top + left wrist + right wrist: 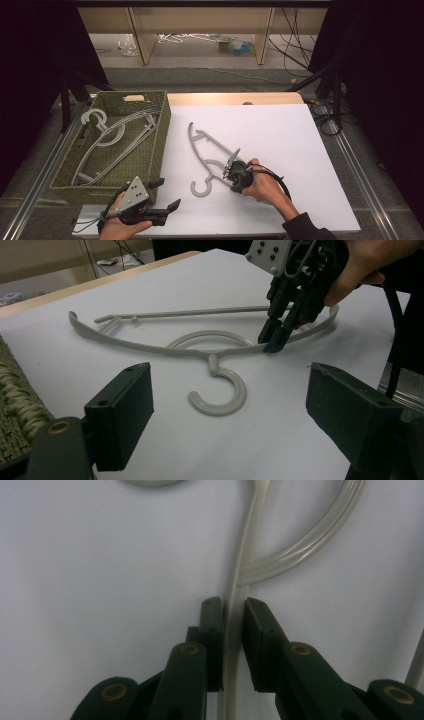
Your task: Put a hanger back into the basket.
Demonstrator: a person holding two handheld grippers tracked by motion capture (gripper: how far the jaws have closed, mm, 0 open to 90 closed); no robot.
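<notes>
Now the right gripper (231, 169) clamps the grey hanger (206, 152) lying mid-table, at three o'clock from the green basket (159, 145) that already holds other hangers (112, 137), while the left gripper (162, 195) waits released, so the lift and drop remain.

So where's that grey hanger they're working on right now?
The grey hanger lies flat on the white table, just right of the green basket, with the right gripper clamped on its arm.
</notes>
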